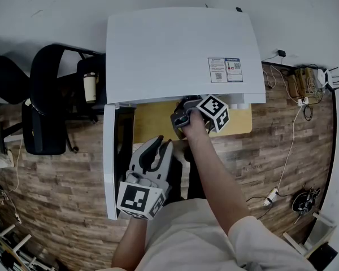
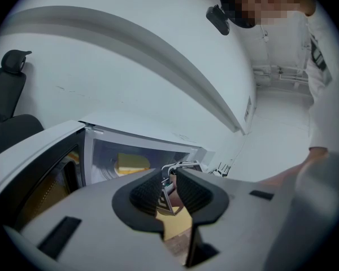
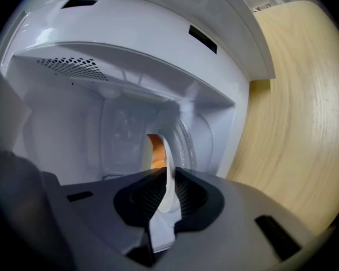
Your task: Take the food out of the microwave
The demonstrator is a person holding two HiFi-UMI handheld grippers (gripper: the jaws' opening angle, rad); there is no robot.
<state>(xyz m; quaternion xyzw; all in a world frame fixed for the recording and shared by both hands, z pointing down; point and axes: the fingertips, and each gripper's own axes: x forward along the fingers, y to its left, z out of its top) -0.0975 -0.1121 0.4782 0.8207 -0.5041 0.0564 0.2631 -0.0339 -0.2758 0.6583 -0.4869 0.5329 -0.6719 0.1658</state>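
The white microwave [image 1: 175, 49] stands with its door [image 1: 110, 162] swung open to the left. My right gripper [image 1: 181, 117] reaches into the cavity. In the right gripper view it [image 3: 168, 188] is shut on the rim of a white plate [image 3: 168, 162], which looks edge-on and upright, and orange-yellow food [image 3: 154, 151] shows behind the rim. My left gripper [image 1: 163, 141] hangs in front of the opening, below the right one. Its jaws [image 2: 169, 188] stand a narrow gap apart with nothing between them. Past them the yellow food [image 2: 131, 162] shows inside the cavity.
The microwave sits on a pale wooden board [image 1: 152, 120], which also shows beside the cavity [image 3: 294, 123]. A black chair [image 1: 45, 106] and a cup [image 1: 90, 86] are at the left. Cables [image 1: 294, 151] run over the wood-pattern floor at the right.
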